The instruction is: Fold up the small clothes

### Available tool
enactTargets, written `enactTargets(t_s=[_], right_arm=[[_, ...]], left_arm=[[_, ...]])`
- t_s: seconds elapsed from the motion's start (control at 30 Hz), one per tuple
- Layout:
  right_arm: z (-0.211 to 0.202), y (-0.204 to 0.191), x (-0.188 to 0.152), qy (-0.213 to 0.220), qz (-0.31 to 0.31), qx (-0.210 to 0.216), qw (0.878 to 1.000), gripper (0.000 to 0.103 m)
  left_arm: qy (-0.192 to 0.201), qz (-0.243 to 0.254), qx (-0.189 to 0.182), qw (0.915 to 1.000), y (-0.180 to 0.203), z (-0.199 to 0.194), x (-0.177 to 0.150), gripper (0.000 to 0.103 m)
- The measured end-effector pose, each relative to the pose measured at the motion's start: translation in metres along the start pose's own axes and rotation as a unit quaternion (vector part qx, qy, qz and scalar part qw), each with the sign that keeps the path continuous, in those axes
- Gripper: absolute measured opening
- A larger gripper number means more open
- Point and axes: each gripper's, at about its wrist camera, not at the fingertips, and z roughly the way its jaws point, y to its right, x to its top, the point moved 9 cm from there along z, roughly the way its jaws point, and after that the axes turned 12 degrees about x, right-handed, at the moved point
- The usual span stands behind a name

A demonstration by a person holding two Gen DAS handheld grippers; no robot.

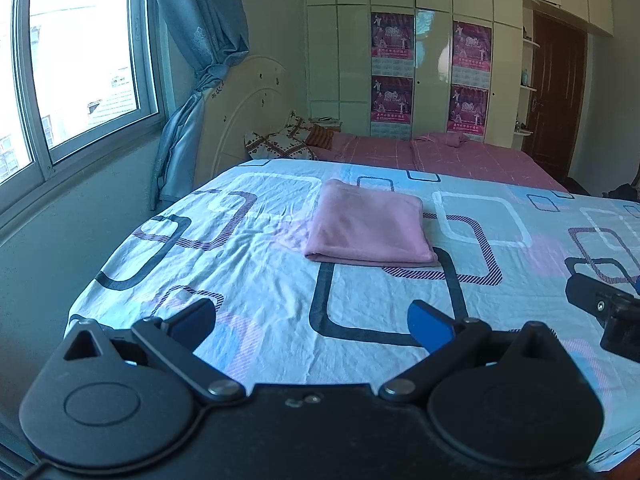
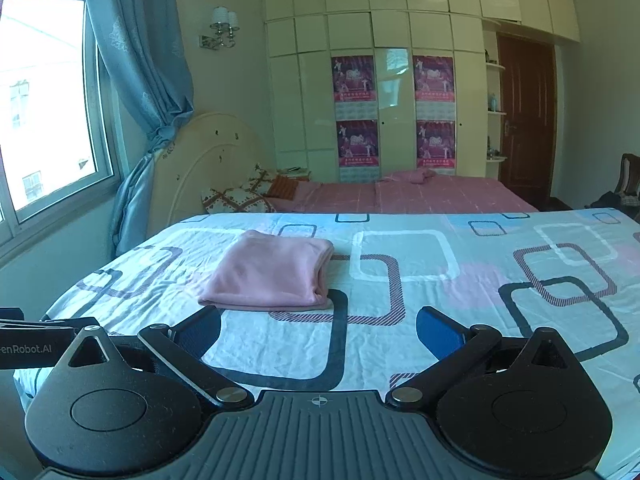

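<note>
Jaws wide on both your left gripper (image 1: pixel 312 326) and right gripper (image 2: pixel 318 330), nothing between them; folded pink cloth (image 1: pixel 370 226) lies on patterned bedsheet (image 1: pixel 260 280), apart from both.

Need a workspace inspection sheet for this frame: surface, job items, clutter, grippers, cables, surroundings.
Surface: bed sheet, pale blue with rounded-square print, lightly wrinkled.
Job's things: pink cloth, folded into a flat rectangle, lying on the sheet, apart from both grippers.
Clutter: nothing seen on the printed sheet besides the cloth.
Grippers: left gripper open, nothing between its fingers; right gripper open, nothing between its fingers. Both are short of the cloth.
Cables: nothing seen.
Surroundings: window with blue curtain on the left; second bed with pink cover and pillows behind; cream wardrobe with posters; brown door.
</note>
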Motion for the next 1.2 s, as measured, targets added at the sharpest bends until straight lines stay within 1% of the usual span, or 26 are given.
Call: enactTargets(t_s=[0.27, 0.77, 1.2], right_arm=[[-0.006, -0.004, -0.002, 0.005, -0.016, -0.005, 1.0, 0.103], [-0.007, -0.005, -0.004, 0.002, -0.018, -0.001, 1.0, 0.103], [0.001, -0.009, -0.006, -0.004, -0.022, 0.001, 1.0, 0.103]], left_arm=[[0.009, 0.001, 0.0, 1.0, -0.002, -0.01, -0.002, 0.102], [0.012, 0.004, -0.002, 0.9999, -0.002, -0.015, -0.002, 0.102], [0.008, 0.001, -0.001, 1.0, -0.002, -0.01, -0.001, 0.102]])
